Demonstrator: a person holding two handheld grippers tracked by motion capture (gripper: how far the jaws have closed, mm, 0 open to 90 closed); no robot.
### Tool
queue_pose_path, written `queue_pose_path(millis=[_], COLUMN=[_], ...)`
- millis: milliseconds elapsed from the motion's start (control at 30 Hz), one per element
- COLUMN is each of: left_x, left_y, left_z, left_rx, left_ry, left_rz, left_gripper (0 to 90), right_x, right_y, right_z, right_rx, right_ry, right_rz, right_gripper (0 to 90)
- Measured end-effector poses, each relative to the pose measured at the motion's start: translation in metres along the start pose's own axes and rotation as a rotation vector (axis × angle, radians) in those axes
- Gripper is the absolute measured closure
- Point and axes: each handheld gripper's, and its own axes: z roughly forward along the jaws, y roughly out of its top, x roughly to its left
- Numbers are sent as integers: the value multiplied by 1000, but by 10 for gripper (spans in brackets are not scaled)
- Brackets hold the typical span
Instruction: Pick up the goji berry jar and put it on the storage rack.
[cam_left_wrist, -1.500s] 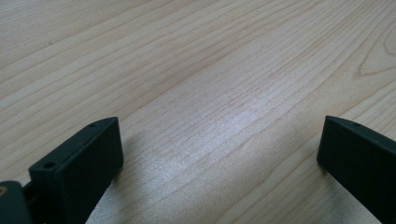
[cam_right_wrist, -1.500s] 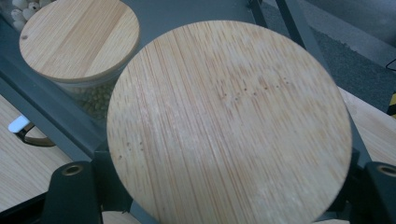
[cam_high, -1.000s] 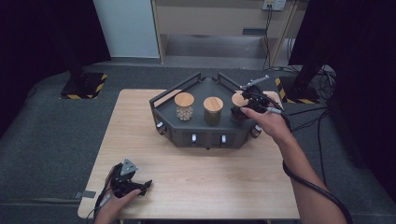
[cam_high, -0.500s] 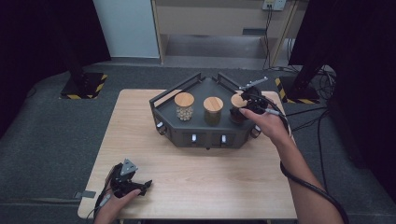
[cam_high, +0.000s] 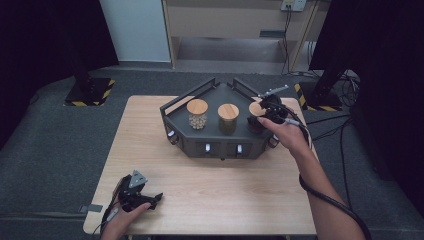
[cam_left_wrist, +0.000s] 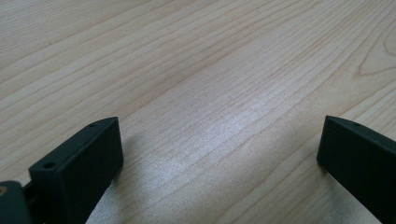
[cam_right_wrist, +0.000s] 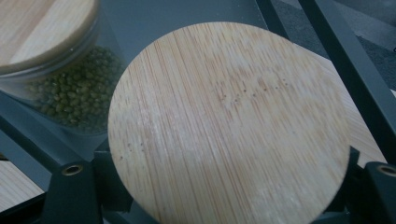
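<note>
The right gripper (cam_high: 263, 111) is closed around the right jar (cam_right_wrist: 229, 126), under its wooden lid, at the right end of the dark tray (cam_high: 220, 145) on the table (cam_high: 220, 190). The green-bean jar (cam_right_wrist: 70, 93) stands just beside it. The left gripper (cam_high: 150, 199) rests on the table near the front left corner, its jaws wide apart and holding nothing.

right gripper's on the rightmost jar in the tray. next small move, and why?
Probably a short straight lift. The right gripper looks shut around the rightmost jar, jaws either side below its bamboo lid. The green-bean jar stands close beside it in the tray, so rising vertically avoids bumping it. The left gripper rests open on the table.
</note>
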Motion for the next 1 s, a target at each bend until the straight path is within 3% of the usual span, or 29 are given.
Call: queue_pose_path(millis=[500,1000], left_x=[0,0], left_y=[0,0], left_z=[0,0], left_rx=[0,-1], left_ry=[0,0], left_rz=[0,0], left_gripper=[0,0], right_x=[-4,-4], right_y=[-10,-15], right_z=[3,4], right_rx=[-22,-29], right_ry=[16,18], right_rz=[34,29], right_gripper=[261,233])
